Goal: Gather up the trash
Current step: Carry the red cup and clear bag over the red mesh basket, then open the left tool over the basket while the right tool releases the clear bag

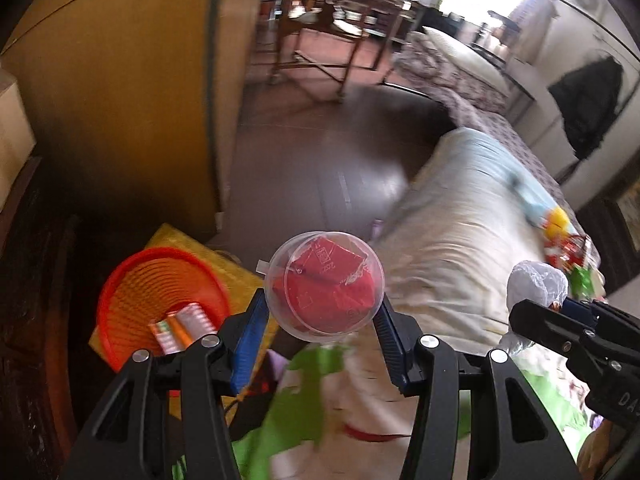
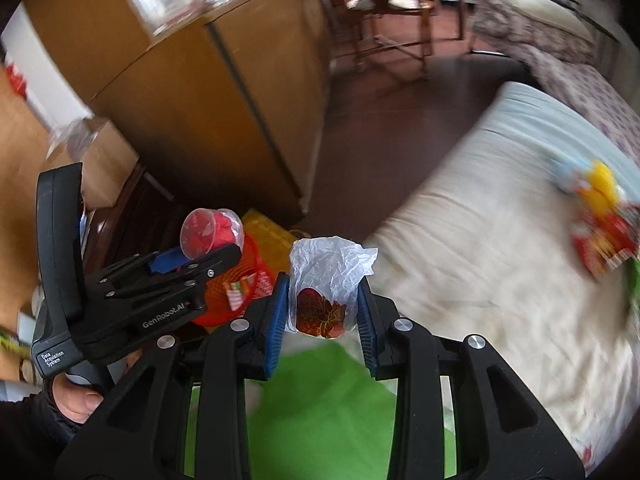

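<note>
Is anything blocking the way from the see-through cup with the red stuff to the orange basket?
Nothing visible does. The left gripper holds the clear cup in open air, just right of the orange basket. The basket's mouth is open, with only a few wrappers lying inside.

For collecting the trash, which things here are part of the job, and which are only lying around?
Part of the job:
- clear cup with red paper, held in the left gripper
- crumpled plastic wrapper, held in the right gripper
- orange basket, already holding a wrapper
- colourful wrappers on the bed

Lying around:
- wooden cabinet
- chairs
- yellow box
</note>
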The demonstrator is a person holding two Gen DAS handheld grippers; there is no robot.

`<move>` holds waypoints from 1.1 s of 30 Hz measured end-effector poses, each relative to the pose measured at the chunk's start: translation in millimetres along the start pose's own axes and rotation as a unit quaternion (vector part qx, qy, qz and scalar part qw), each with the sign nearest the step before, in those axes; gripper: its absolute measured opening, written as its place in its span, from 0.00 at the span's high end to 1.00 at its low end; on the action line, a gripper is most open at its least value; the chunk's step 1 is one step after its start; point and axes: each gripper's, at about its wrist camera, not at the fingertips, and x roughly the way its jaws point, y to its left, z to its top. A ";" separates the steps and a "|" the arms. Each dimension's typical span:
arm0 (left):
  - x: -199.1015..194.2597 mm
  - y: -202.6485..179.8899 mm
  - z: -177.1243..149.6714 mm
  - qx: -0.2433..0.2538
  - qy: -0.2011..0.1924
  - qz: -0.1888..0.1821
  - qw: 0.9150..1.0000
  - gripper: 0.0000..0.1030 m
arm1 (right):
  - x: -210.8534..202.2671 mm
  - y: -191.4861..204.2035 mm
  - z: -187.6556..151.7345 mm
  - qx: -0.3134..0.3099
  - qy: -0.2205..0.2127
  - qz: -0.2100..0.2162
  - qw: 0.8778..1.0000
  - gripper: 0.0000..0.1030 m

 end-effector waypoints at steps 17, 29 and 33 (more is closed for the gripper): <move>32.5 141.5 -15.1 -0.140 0.069 0.064 0.986 0.49 | 125.2 120.1 34.5 -0.091 0.129 0.073 0.985 0.67; 54.1 187.8 -18.9 -0.205 0.098 0.089 0.970 0.48 | 175.9 148.4 38.6 -0.104 0.157 0.085 0.978 0.57; 51.2 196.5 -19.4 -0.223 0.097 0.100 0.965 0.48 | 175.1 149.1 41.3 -0.102 0.147 0.090 0.980 0.46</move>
